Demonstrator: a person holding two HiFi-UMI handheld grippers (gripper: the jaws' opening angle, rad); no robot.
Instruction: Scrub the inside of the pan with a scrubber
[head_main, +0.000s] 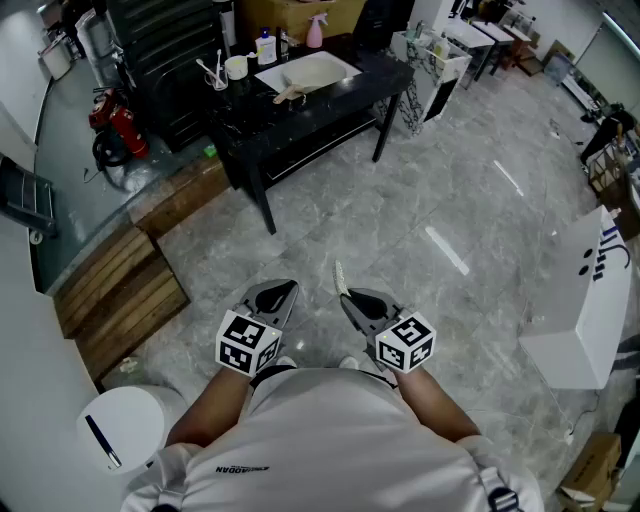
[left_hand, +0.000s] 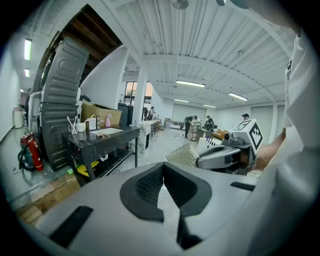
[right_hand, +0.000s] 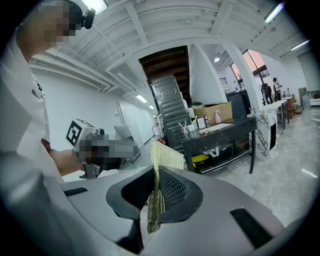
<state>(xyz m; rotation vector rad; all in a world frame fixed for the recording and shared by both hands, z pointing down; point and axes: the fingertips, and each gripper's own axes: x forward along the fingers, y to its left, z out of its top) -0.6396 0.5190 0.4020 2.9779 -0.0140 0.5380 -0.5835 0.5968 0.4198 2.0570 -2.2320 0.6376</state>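
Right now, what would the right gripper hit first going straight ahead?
Way looks free nearby. The right gripper, shut on the scrubber, aims across floor toward the black table; probably floor first, but depth is unclear.

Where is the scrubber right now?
Head view, centre: the scrubber is pinched in the right gripper, held over the floor, well short of the black table.

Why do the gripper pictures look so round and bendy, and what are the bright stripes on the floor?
Left and right gripper views: a wide-angle lens curves the ceiling lines and darkens the corners. Head view: the stripes are likely lights glaring off the shiny floor. Right gripper view: mosaic patches were added afterwards.
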